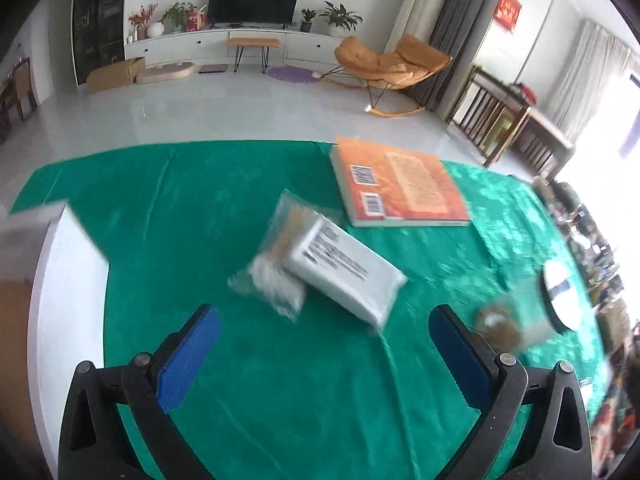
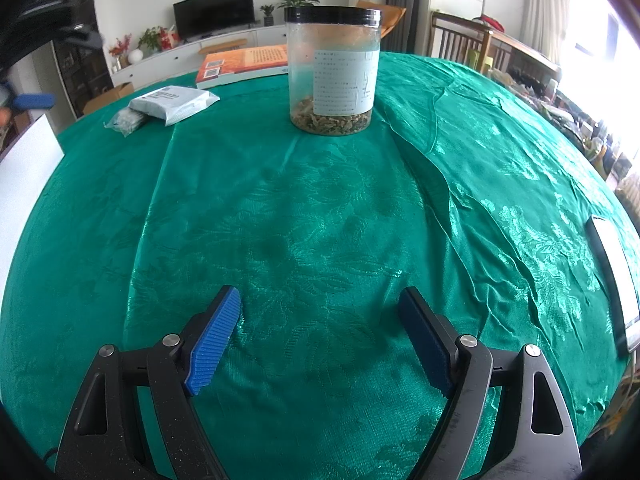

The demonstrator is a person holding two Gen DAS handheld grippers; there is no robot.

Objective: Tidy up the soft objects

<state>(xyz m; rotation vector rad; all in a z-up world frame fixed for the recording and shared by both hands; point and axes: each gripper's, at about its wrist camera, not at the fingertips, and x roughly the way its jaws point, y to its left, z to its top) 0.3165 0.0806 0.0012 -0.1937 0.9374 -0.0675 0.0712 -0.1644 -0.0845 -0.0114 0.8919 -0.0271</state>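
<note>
A white soft pack (image 1: pixel 344 276) with printed text lies on the green tablecloth (image 1: pixel 224 216), overlapping a clear plastic bag (image 1: pixel 272 276) of pale stuff. My left gripper (image 1: pixel 324 322) hangs open just short of them, nothing between its blue pads (image 1: pixel 188 360); the picture is blurred. In the right wrist view the same white pack (image 2: pixel 176 104) and clear bag (image 2: pixel 126 120) sit far off at the upper left. My right gripper (image 2: pixel 320 300) stands open over bare green cloth (image 2: pixel 304 216), holding nothing.
An orange book (image 1: pixel 400 184) lies beyond the pack. A clear jar with a black lid (image 2: pixel 334 68), some brownish bits at its bottom, stands mid-table; the jar (image 1: pixel 516 316) shows blurred at right. A white board (image 2: pixel 24 176) stands at the left edge, a flat device (image 2: pixel 616 280) at the right.
</note>
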